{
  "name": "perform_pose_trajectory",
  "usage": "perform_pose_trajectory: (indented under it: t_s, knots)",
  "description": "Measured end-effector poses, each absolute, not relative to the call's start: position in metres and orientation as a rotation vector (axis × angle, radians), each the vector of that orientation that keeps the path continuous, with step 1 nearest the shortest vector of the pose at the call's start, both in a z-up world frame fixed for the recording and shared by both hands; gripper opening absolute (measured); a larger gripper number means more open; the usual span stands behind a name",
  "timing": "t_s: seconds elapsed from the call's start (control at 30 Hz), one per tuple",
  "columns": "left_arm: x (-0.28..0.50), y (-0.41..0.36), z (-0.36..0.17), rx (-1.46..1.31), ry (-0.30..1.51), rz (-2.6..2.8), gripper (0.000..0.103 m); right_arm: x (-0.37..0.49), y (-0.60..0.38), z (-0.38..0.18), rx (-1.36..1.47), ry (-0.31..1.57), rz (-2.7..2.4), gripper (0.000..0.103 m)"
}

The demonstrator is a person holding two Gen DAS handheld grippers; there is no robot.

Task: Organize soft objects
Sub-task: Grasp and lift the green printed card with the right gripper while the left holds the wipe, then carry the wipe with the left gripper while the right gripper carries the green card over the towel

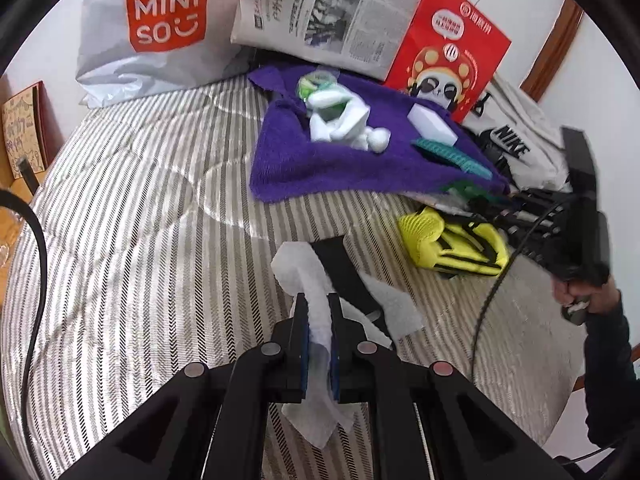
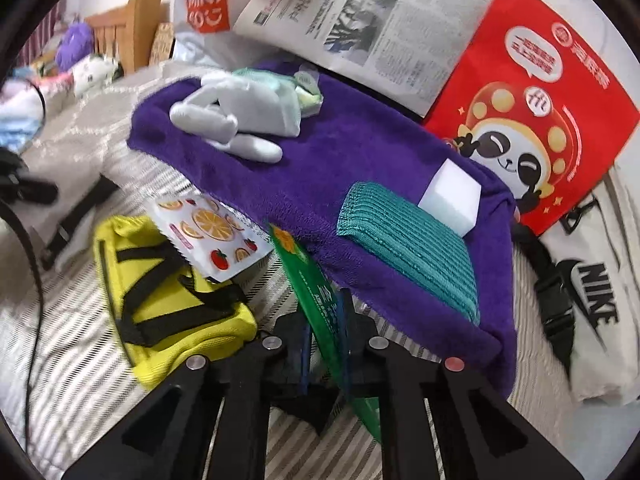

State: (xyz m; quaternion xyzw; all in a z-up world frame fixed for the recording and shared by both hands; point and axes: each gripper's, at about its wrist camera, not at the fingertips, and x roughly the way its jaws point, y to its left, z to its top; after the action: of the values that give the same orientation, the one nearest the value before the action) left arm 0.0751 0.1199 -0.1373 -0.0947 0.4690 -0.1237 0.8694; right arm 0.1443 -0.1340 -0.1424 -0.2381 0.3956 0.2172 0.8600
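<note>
White foam sheet (image 1: 316,308), limp and light, hangs pinched mid-length in left gripper (image 1: 319,312); right gripper (image 2: 326,320) clamps glossy green packet (image 2: 320,292).

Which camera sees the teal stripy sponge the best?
The right wrist view: the teal sponge lies close, its whole ribbed top showing on the purple towel. In the left wrist view it is far, small and seen edge-on.

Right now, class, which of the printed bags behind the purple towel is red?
The panda bag, rightmost beside the newspaper; the Miniso bag is grey-white with an orange logo.
</note>
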Motion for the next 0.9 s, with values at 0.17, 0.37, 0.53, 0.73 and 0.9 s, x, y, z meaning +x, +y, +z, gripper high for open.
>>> perform_pose_trajectory:
  t_s: [0.17,0.37,0.53,0.73,0.9]
  knots:
    - [0.067,0.128,-0.12,-0.212,0.936,-0.242,0.007,0.137,-0.148,-0.127,-0.411,0.846,0.448,0.006]
    - [0.053,0.129,-0.088,-0.223,0.877,-0.267,0.007,0.128,-0.159,-0.115,-0.334,0.857,0.45,0.005]
    - [0.045,0.11,-0.062,-0.2,0.832,-0.325,0.007,0.12,-0.166,-0.108,-0.29,0.864,0.437,0.005]
    - [0.05,0.08,-0.043,-0.164,0.808,-0.392,0.007,0.113,-0.181,-0.101,-0.22,0.885,0.406,0.005]
    - [0.056,0.074,-0.036,-0.172,0.796,-0.41,0.007,0.108,-0.193,-0.096,-0.185,0.89,0.392,0.005]
